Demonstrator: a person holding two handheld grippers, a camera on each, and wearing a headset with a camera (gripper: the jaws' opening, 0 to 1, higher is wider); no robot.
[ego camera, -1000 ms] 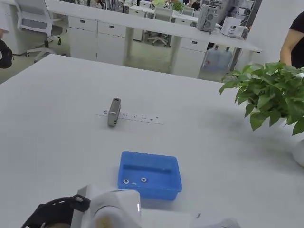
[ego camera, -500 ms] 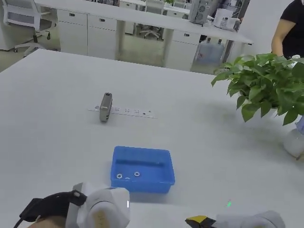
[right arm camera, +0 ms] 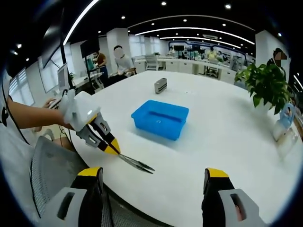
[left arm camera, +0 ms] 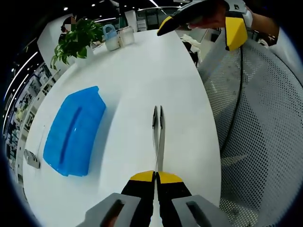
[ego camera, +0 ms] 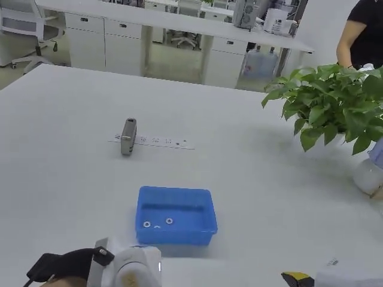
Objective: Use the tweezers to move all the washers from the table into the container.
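The left hand-held gripper [left arm camera: 156, 177] is clenched on the handle end of the tweezers [left arm camera: 157, 137]. Its yellow-tipped jaws press together around them. The tweezers reach straight forward over the near edge of the white table [left arm camera: 142, 71], their two thin tips lying almost together and holding nothing. In the right gripper view this hand-held gripper comes in from the left, with the tweezers slanting down toward the table edge.

The right hand-held gripper [right arm camera: 152, 174] is released, its jaws set wide apart and empty, near the table's front edge. In the left gripper view it appears at the top.

Past both of them, the blue container [ego camera: 175, 215] sits on the table, well apart from the tweezers' tips. Two washers [ego camera: 169, 221] lie side by side on its floor, toward its near left corner. A third small pale mark between them is too small to tell.

Farther back a white power strip [ego camera: 161, 142] lies flat, with a grey plug [ego camera: 128, 136] at its left end. A leafy plant [ego camera: 335, 101] stands at the right, and a person [ego camera: 359, 30] in black stands behind it.
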